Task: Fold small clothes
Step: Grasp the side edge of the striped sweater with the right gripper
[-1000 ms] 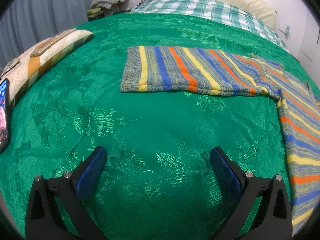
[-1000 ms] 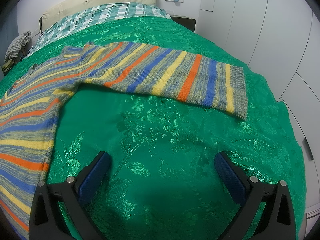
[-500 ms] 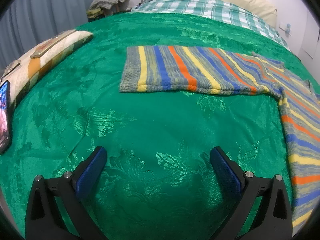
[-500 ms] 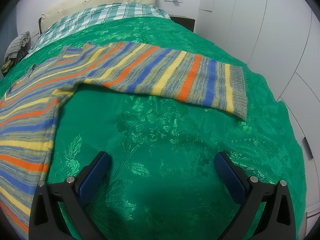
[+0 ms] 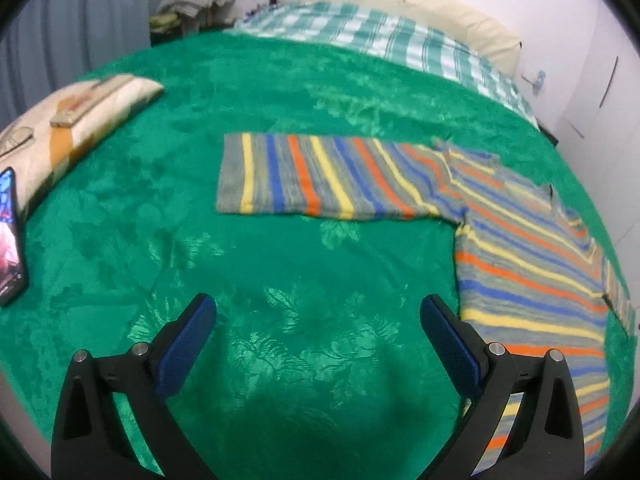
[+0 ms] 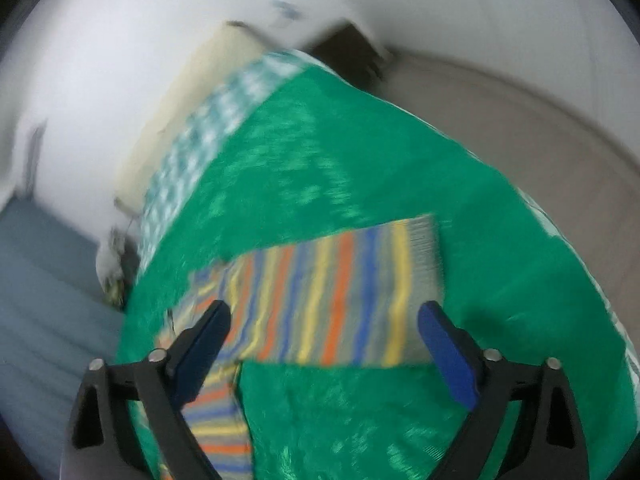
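Observation:
A striped knit sweater (image 5: 520,248) in grey, blue, orange and yellow lies flat on the green bedspread (image 5: 280,264), one sleeve (image 5: 320,178) stretched out to the left. My left gripper (image 5: 318,316) is open and empty above the bedspread, below that sleeve and left of the sweater's body. In the blurred right wrist view the other sleeve (image 6: 340,296) lies flat, its grey cuff to the right. My right gripper (image 6: 324,320) is open and empty, raised over that sleeve.
A patterned cushion (image 5: 76,120) and a lit phone (image 5: 10,236) lie at the bed's left edge. A checked sheet (image 5: 380,40) and a cream headboard (image 5: 400,4) are at the far end. The bed's right edge drops to the floor (image 6: 520,120).
My right gripper has swung up and forward fast and tilted, so it now stands over the right sleeve. My left gripper has risen and pulled back a little; the sweater has not moved.

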### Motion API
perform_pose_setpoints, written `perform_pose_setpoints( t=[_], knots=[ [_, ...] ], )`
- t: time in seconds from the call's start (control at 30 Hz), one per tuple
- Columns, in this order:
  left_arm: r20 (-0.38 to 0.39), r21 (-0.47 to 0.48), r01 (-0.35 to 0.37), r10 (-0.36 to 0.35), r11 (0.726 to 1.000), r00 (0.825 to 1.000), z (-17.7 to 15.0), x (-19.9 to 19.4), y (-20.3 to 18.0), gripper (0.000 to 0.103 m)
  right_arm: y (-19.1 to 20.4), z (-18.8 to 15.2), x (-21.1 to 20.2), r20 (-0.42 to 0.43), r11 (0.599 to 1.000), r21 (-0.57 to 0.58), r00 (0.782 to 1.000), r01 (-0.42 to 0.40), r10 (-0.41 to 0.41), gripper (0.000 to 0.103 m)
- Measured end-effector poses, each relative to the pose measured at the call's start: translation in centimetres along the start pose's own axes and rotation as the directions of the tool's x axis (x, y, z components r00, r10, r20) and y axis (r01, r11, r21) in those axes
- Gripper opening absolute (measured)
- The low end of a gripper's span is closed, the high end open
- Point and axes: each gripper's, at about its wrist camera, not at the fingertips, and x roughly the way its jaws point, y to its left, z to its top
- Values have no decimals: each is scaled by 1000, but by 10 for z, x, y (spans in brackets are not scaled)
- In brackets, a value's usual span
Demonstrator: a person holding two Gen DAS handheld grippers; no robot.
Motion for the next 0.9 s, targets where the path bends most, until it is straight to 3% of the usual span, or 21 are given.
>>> perform_pose_setpoints(
  t=[0.03, 0.1, 0.23, 0.27, 0.3, 0.33, 0.37, 0.4, 0.5, 0.6, 0.7, 0.77, 0.83, 0.9],
  knots=[
    [5, -10, -2, 3, 1000, 1000, -2, -1, 0, 102, -13, 8, 7, -27, 998, 54, 1000, 6, -5, 75],
    [-4, -33, -5, 5, 999, 1000, -5, -1, 4, 102, -26, 13, 20, -66, 995, 102, 998, 20, -13, 66],
    [-28, -25, -29, 29, 999, 999, -18, 1, 11, 102, -25, 7, 45, -73, 991, 14, 988, 134, -132, 62],
    [-36, -11, -41, 41, 999, 999, -22, 2, 13, 102, -26, 4, 52, -76, 991, 13, 989, 130, -129, 60],
    [-41, -2, -52, 52, 999, 998, -25, 3, 15, 102, -28, 5, 56, -84, 991, 8, 988, 131, -130, 46],
    [-44, 0, -62, 62, 998, 997, -28, 4, 17, 102, -29, 5, 60, -91, 984, -17, 980, 178, -179, 21],
    [-45, -6, -72, 72, 997, 996, -33, 6, 21, 102, -29, 6, 59, -82, 975, -29, 972, 220, -222, 9],
    [-49, -19, -77, 76, 997, 996, -37, 6, 25, 102, -34, 7, 55, -72, 971, -16, 969, 237, -238, 3],
    [-58, -78, -75, 71, 994, 996, -44, 6, 39, 102, -27, 13, 31, 3, 982, 24, 982, 188, -189, 3],
    [-32, -111, -66, 63, 992, 998, -43, 2, 43, 102, 19, 22, 7, 53, 996, -33, 995, 82, -80, 3],
    [-16, -135, -46, 44, 990, 999, -43, 0, 46, 102, 109, 23, -5, 43, 979, -196, 997, -54, 63, 3],
    [-24, -147, -38, 35, 988, 999, -45, 2, 48, 102, 171, 15, -1, -10, 946, -286, 988, -152, 155, 3],
    [-22, -155, -32, 28, 987, 999, -44, 3, 50, 102, 243, -7, 19, -107, 894, -361, 964, -266, 243, 3],
    [-17, -163, -29, 26, 986, 1000, -43, 2, 52, 102, 289, -30, 46, -187, 857, -391, 941, -336, 283, 3]
  ],
)
